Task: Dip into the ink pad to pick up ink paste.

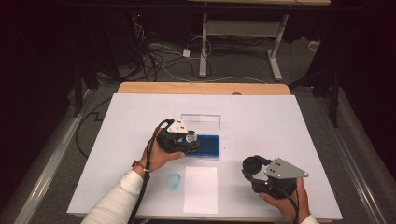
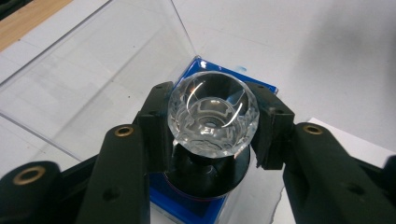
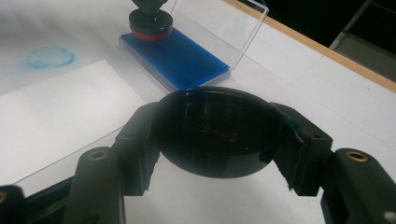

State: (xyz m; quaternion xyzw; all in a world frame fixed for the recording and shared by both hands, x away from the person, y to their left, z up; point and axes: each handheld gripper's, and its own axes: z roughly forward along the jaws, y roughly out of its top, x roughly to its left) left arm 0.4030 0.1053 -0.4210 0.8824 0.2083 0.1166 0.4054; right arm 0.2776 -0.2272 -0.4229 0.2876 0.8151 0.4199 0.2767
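High view: mid-frame, the left gripper holds a clear-knobbed stamp over the blue ink pad.

Left gripper view: jaws clamped on the knob.

Right gripper view: lower centre, the right gripper pinches a black cap; embossed lettering unreadable.

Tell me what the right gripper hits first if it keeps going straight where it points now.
Probably the blue ink pad; the right gripper, shut on a black cap, points at it over bare table. Height is unclear.
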